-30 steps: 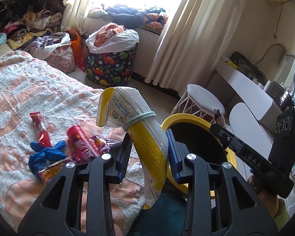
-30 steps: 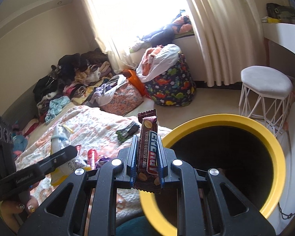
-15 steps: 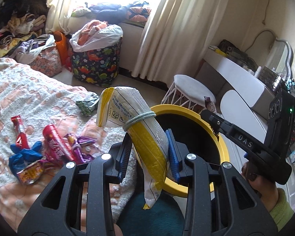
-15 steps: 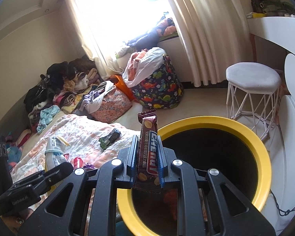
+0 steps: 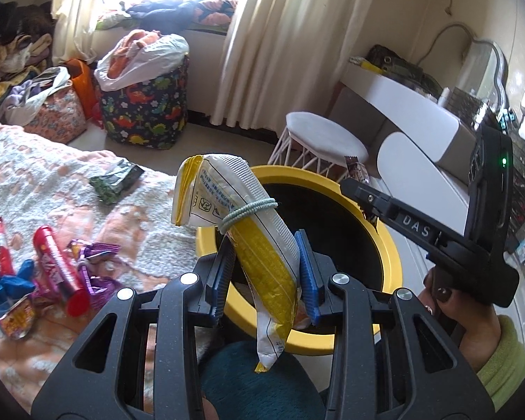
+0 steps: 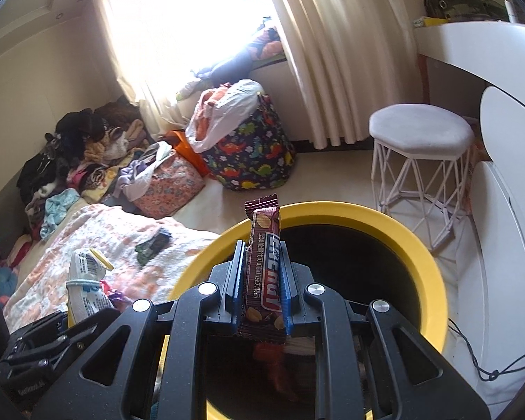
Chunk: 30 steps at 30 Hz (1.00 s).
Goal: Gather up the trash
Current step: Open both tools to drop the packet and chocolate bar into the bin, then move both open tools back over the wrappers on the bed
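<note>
My left gripper [image 5: 264, 266] is shut on a white-and-yellow snack bag [image 5: 248, 231] tied with a pale elastic band, held upright over the near rim of the yellow bin [image 5: 390, 245]. My right gripper [image 6: 260, 280] is shut on a brown chocolate-bar wrapper [image 6: 264, 266], which stands upright over the mouth of the yellow bin [image 6: 427, 255]. The bin's inside is black with some wrappers at the bottom. In the left wrist view the right gripper reaches over the bin's far rim, with the bar's tip [image 5: 356, 169] showing.
Several wrappers lie on the pink-and-white blanket [image 5: 35, 175]: a red tube [image 5: 61, 273], a blue piece [image 5: 3, 283], a purple wrapper [image 5: 94, 255], a green packet [image 5: 117, 182]. A white stool [image 6: 420, 150], a dinosaur-print hamper [image 6: 252, 154] and a white desk [image 5: 409, 108] stand beyond.
Both grippers have moved over the bin while keeping their grips. The bin's mouth now fills more of each view and the blanket has slid left.
</note>
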Motion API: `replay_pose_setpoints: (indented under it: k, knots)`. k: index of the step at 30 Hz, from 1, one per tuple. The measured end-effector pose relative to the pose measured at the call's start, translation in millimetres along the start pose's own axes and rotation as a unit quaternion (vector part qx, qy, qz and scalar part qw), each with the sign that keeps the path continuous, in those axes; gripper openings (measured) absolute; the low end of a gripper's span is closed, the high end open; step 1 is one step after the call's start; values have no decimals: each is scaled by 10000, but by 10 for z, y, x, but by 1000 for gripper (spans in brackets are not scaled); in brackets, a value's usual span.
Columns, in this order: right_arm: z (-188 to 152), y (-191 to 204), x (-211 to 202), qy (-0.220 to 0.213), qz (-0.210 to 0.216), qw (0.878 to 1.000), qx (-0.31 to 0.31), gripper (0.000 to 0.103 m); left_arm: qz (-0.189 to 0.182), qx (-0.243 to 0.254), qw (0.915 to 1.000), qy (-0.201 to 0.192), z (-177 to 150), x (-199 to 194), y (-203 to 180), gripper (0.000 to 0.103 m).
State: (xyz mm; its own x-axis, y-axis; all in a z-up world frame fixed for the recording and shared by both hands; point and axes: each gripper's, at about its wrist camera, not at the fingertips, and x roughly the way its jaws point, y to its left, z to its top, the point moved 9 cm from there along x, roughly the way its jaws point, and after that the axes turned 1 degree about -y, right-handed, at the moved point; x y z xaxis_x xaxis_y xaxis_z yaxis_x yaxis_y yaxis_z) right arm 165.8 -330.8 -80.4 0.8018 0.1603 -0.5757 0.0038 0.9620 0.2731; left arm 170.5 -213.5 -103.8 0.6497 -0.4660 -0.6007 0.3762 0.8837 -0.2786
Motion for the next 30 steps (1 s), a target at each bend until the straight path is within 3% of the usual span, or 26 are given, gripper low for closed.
replay_pose_setpoints:
  k: [15,17,18,19,21,22,26,30]
  knots:
    - [-29,-396,114,131,-270,9985,469,19,-128,267,9987,406,-78,456,-207,28]
    - [-31,-419,113,121,-274,9982,521,21,-128,255,9988,410,-63,500,-209,29]
    - [-31,-432,111,110,-262,9981,554,28,-122,232,9989,400,-60,517,-200,29]
    - [-31,-450,104,89,-267,9979,587,36,-105,200,9990,388,-70,517,-189,34]
    - [-23,-462,95,41,-288,9977,615,43,-114,162,9992,337,-68,494,-184,46]
    - [-20,-461,91,23,-290,9977,620,47,-67,189,9995,263,-55,459,-169,57]
    - [-10,-418,82,-11,-290,9978,590,53,111,222,9997,-30,8,301,-105,91]
    - [35,-313,28,-130,-236,9986,460,58,391,172,9986,-304,87,118,42,92]
